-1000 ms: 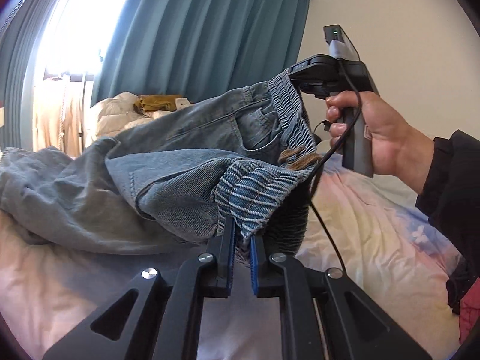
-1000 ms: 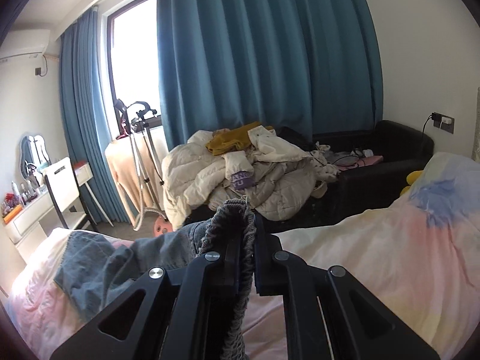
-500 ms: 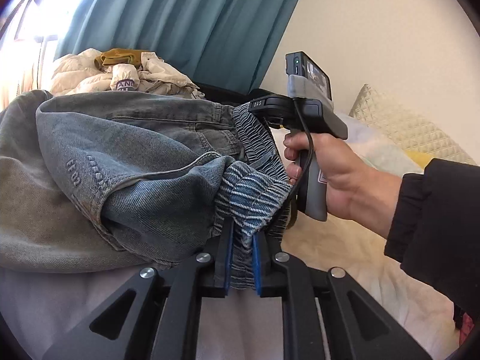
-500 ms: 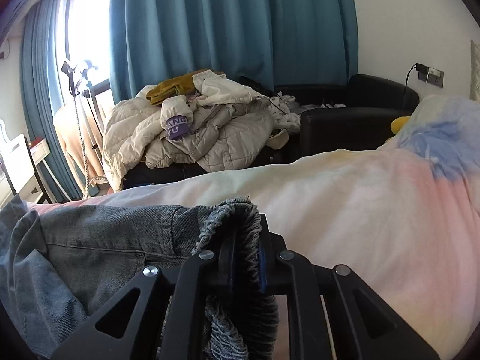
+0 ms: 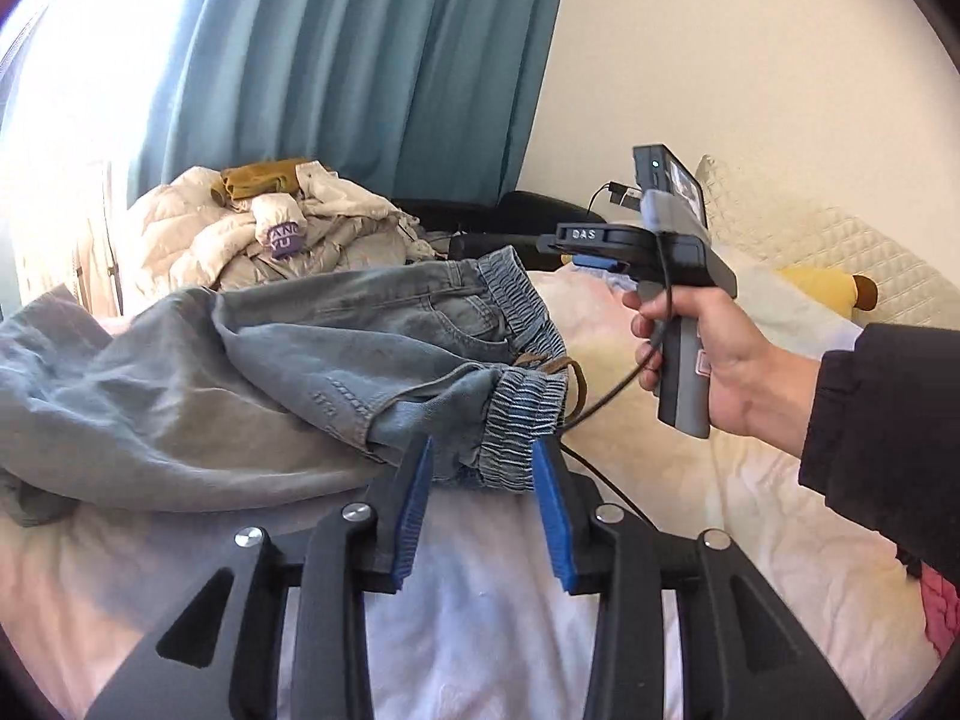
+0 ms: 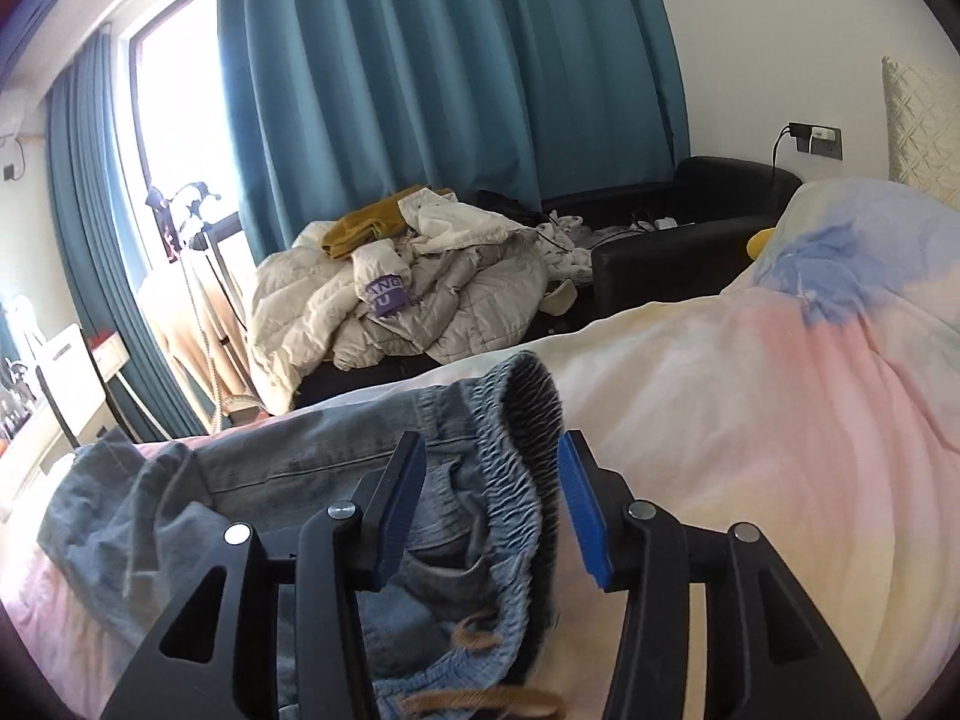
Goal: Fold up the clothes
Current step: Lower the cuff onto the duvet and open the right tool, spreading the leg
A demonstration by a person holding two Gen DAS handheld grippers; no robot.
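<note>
Faded jeans (image 5: 252, 372) lie crumpled on the soft pastel bedspread (image 6: 750, 396).
Both the left gripper (image 5: 482, 456) and right gripper (image 6: 491, 462) are opening, blue ribbed pads clear of the gathered elastic waistband (image 6: 522, 480); the right handle reads "DAS".

I see teal curtains (image 6: 420, 120) beside bright window (image 6: 174, 138), white wall (image 6: 750, 30) with socket (image 6: 816, 138), black sofa (image 6: 690, 228) heaped with coats (image 6: 408, 300), bed (image 6: 780, 390) in pastel cover, white chair (image 6: 72, 366) at left.

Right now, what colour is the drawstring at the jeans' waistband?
Tan-brown. The drawstring lies across the jeans' elastic waistband, clearest in the right wrist view.
</note>
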